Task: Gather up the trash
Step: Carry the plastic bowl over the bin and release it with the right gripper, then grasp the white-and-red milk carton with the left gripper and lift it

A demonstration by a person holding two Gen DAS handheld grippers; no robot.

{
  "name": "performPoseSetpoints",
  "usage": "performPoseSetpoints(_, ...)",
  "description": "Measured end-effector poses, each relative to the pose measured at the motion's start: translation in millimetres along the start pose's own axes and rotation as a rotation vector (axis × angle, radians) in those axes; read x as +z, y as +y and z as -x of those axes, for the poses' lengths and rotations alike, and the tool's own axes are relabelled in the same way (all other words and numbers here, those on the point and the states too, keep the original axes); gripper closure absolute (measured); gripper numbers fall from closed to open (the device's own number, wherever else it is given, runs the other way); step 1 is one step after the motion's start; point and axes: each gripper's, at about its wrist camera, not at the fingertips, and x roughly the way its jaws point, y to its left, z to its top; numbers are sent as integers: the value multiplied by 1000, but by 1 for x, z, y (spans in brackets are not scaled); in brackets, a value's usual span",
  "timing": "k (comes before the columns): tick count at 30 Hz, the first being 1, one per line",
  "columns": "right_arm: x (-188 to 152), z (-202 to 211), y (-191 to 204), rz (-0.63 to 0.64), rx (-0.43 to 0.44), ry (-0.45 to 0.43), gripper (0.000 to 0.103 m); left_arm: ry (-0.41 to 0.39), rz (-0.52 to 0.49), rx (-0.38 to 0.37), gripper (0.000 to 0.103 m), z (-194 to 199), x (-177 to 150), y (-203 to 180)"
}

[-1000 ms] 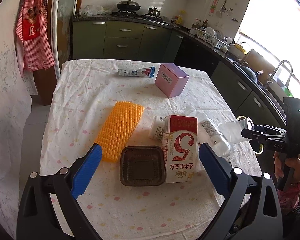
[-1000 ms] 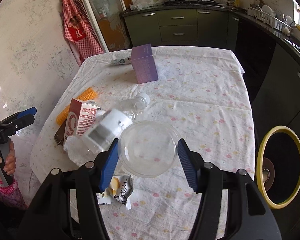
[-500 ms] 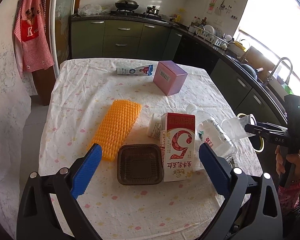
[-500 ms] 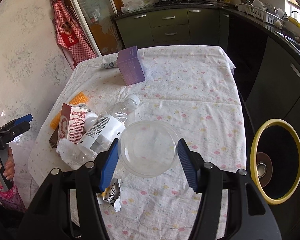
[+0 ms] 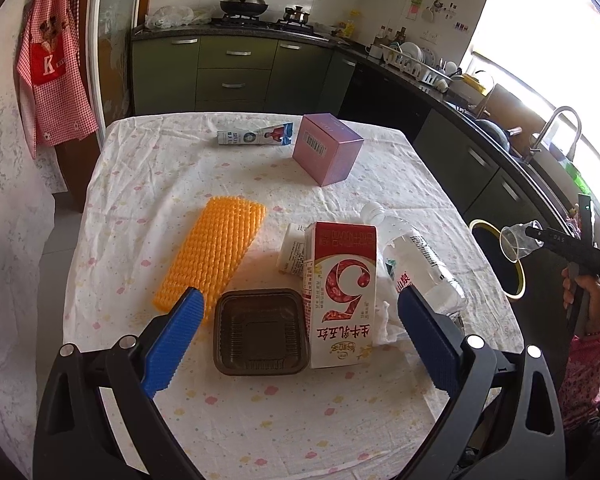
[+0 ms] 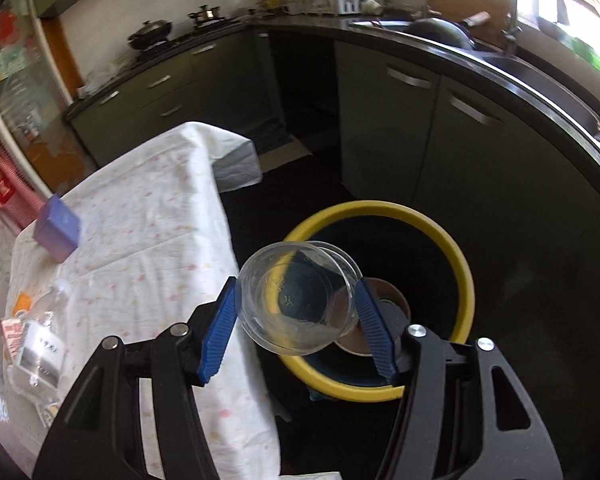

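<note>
Clear plastic cup (image 6: pixel 298 296) sits clamped between the right gripper (image 6: pixel 296 320) pads, hanging over the near rim of the yellow-rimmed bin (image 6: pixel 458 258) just ahead. Best to carry it forward, over the dark opening, before releasing. Left gripper (image 5: pixel 300 340) hovers wide, holding nothing.

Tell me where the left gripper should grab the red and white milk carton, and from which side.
Take the milk carton across its two long side faces near mid-body, coming down from above with the open left gripper. It lies flat, print up. The brown tray crowds one side and the plastic bottle the other, so the fingers have little room.
</note>
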Motion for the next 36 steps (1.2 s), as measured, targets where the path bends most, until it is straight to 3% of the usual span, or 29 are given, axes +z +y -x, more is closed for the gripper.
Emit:
performPoseSetpoints(4,1,-28,-33,-83,-33,41,42,4,-21,0,7,-2,2,-10)
performPoseSetpoints(8,-8,-28,-44,-127,2,23,42,9,-40,4,7,-3,6,-19)
performPoseSetpoints(22,-50,2,-26,-114,84,-23,38,53,-91,-14,7,-19,4,-43)
performPoseSetpoints(33,-53,-1,-22,-107,114,-12,38,79,-136,14,7,-32,15,-56)
performPoseSetpoints(36,-55,-2,-23,-106,124,-4,38,124,-131,20,15,-50,19,-50)
